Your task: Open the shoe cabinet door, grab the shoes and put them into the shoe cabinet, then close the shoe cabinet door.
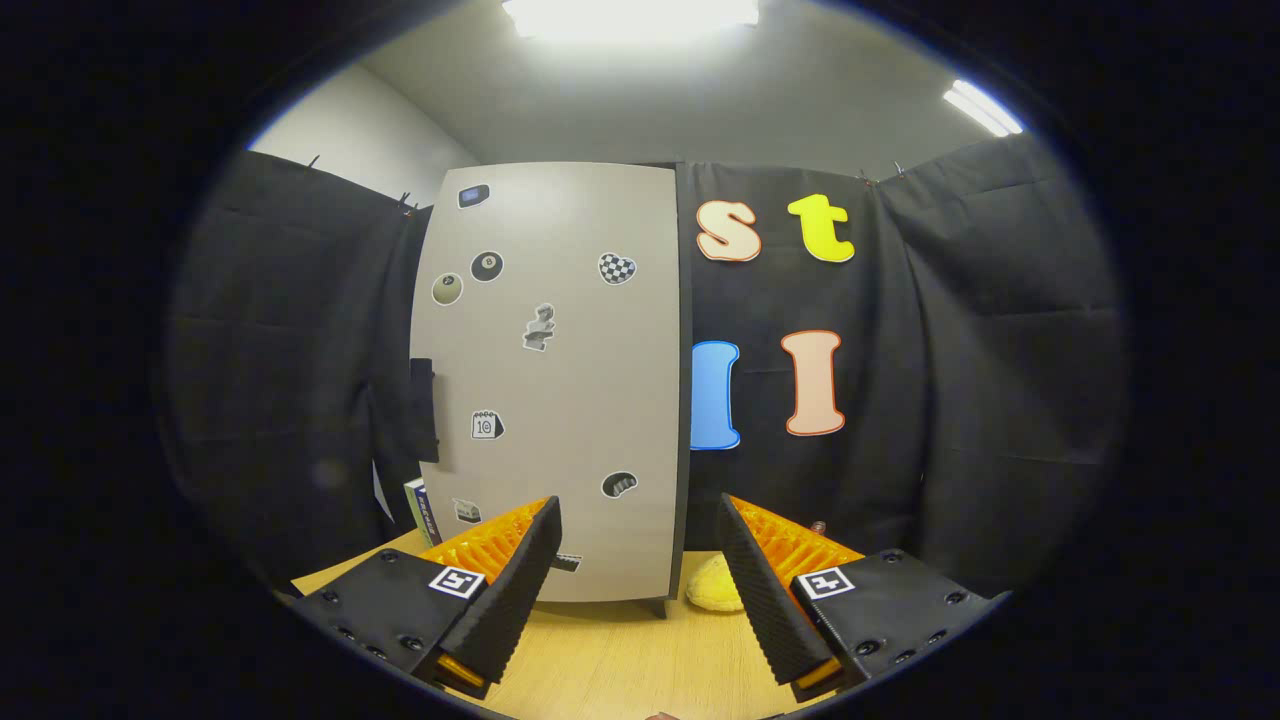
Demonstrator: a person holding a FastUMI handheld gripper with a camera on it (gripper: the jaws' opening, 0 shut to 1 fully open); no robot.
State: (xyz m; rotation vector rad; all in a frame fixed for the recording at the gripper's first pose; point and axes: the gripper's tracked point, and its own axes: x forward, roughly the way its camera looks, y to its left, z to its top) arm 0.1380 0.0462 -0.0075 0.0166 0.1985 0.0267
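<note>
So the shoe cabinet (555, 380) stands tall and upright on the wooden table (610, 665), door shut and facing the gripper, dark handle (423, 408) on its left edge. Bare tabletop runs from the fingers to its base. A yellow shoe (713, 587) peeks out just right of the cabinet's foot. Gripper (640, 560) is spread wide, holding nothing.

Light wood bench (610, 660) at the bottom, black cloth wall (980, 380) hung behind and to both sides. Small box (422, 510) stands on the bench at the far left, against the cloth. Grey ceiling above with one bright light panel (630, 12) overhead and a second strip light (982, 108) off to the right.
</note>
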